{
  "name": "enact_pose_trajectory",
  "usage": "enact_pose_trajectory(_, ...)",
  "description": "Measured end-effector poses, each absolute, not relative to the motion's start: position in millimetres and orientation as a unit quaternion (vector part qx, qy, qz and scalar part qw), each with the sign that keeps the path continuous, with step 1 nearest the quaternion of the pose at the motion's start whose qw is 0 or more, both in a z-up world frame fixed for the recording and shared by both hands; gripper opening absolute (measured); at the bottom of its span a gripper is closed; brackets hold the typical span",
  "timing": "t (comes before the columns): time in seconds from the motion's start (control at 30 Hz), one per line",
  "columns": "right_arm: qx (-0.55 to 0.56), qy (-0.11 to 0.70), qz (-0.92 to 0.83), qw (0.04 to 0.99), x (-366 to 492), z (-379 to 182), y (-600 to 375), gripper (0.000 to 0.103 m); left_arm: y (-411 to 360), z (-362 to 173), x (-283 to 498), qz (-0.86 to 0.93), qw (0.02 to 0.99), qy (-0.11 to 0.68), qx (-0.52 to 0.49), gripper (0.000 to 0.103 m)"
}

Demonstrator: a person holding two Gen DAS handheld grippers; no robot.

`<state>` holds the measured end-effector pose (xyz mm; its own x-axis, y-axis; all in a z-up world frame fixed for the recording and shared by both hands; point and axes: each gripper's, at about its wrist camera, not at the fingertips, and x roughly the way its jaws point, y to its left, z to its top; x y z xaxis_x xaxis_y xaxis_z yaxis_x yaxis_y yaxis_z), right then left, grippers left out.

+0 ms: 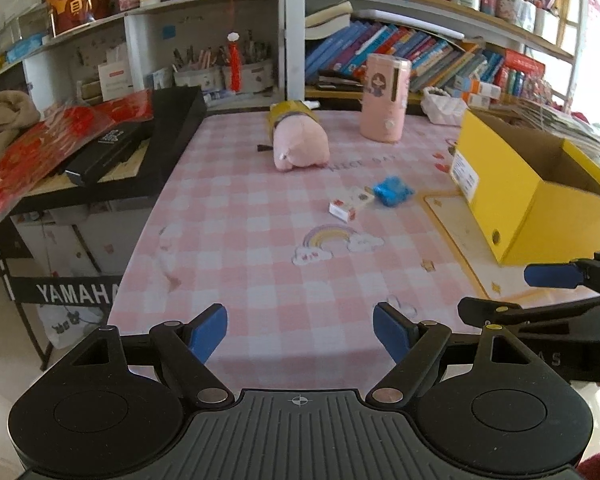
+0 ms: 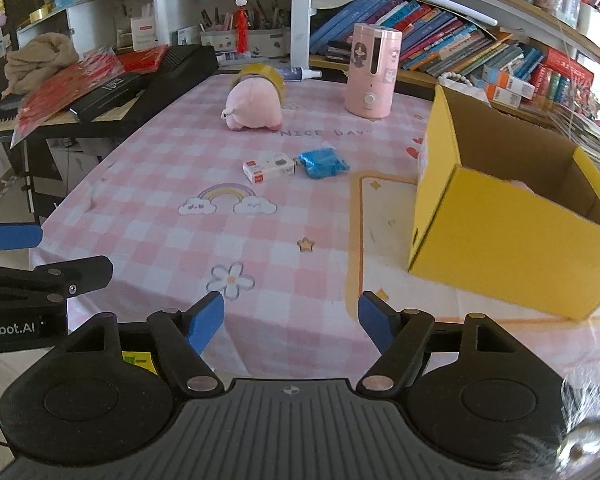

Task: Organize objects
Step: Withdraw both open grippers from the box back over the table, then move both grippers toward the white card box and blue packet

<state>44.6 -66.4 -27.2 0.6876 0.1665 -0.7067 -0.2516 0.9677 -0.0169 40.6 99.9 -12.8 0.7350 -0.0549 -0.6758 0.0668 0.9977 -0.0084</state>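
Note:
A pink plush toy lies at the table's far middle, with a roll of yellow tape behind it. A small white box and a blue crumpled packet lie side by side mid-table. An open yellow cardboard box stands on the right. My left gripper is open and empty over the near table edge. My right gripper is open and empty, beside the left one, near the yellow box.
A pink humidifier stands at the far side. A black keyboard with red paper on it sits left of the table. Bookshelves run behind. The pink checked tablecloth covers the table.

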Motion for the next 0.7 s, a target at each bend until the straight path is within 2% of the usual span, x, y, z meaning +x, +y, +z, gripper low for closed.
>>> enact_pose_trajectory(0.7,-0.071,0.353,0.137,0.923,162.3,-24.0,-62.4,0.072,89.3,-1.7,151.4,-0.018,0.935,0.353,0.010,0.082)
